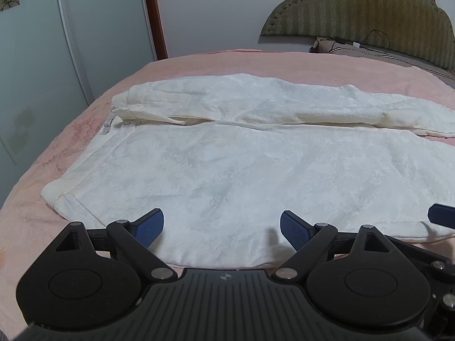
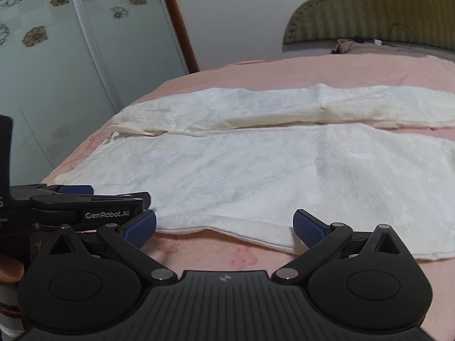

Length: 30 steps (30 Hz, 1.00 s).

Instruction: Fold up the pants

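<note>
White textured pants lie flat on a pink bed, waistband to the left, both legs running right side by side. My left gripper is open, its blue pads just over the near edge of the near leg, holding nothing. In the right wrist view the pants spread across the bed. My right gripper is open and empty at the near hem edge of the near leg. The left gripper shows at the left of that view; a right fingertip shows at the right edge of the left view.
A green padded headboard with a pillow and a black cable stands at the far right. Frosted glass wardrobe doors with flower prints and a brown door frame stand left of the bed.
</note>
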{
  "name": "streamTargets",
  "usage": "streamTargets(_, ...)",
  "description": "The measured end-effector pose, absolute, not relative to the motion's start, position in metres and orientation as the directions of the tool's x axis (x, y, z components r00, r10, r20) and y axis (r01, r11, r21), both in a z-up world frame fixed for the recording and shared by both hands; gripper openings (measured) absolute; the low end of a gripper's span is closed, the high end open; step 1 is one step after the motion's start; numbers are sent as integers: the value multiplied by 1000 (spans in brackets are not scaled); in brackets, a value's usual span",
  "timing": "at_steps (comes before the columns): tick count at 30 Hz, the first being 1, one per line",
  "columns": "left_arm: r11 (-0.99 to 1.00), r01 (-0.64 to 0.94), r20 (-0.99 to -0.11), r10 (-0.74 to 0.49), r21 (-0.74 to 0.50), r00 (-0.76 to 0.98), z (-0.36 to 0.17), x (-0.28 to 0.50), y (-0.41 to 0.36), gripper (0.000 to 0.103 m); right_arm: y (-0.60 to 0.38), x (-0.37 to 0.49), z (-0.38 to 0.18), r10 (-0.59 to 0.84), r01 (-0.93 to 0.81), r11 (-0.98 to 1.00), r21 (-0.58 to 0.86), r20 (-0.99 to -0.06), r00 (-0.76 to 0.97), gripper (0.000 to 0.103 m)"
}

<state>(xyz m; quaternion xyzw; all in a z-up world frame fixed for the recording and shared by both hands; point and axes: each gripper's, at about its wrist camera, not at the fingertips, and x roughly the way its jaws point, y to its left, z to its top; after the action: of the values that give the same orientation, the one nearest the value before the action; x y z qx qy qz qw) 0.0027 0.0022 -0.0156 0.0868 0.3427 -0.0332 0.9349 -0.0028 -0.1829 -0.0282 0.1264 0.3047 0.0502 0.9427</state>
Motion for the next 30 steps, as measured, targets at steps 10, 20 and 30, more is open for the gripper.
streamTargets(10, 982, 55, -564, 57, 179, 824, -7, 21, 17, 92, -187, 45, -5, 185, -160, 983, 94, -528, 829, 103)
streamTargets(20, 984, -41, -598, 138, 173, 789, -24, 68, 48, 93, -206, 179, -7, 269, -247, 962, 121, -591, 760, 103)
streamTargets(30, 953, 5, -525, 163, 304, 835, -46, 64, 34, 98, -222, 325, -17, 179, -107, 983, 151, -622, 763, 103)
